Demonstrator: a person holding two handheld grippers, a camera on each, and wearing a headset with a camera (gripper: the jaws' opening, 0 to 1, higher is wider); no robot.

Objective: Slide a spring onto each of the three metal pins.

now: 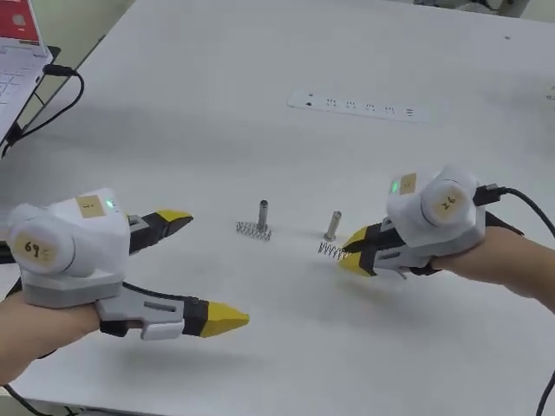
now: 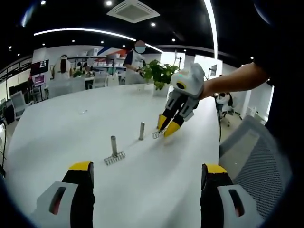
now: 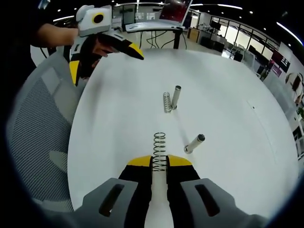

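White workbench (image 1: 217,130), spring (image 3: 159,142) pinched in right gripper (image 3: 159,161) (ceiling-lit open office (image 2: 99,52) around)

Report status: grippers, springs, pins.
Right gripper shut on one spring, beside a bare pin. Left gripper open, holding nothing. Other spring lies at second pin's foot. Nothing in the way.

- Open-plan office: long white table (image 1: 260,52), power strip (image 1: 357,106) near its far edge, laptop (image 1: 17,52) past its left edge.
- Ceiling AC cassette (image 2: 133,10), strip lights (image 2: 85,32), potted plant (image 2: 159,73).
- Mesh office chair (image 3: 42,123) at the table's near edge.
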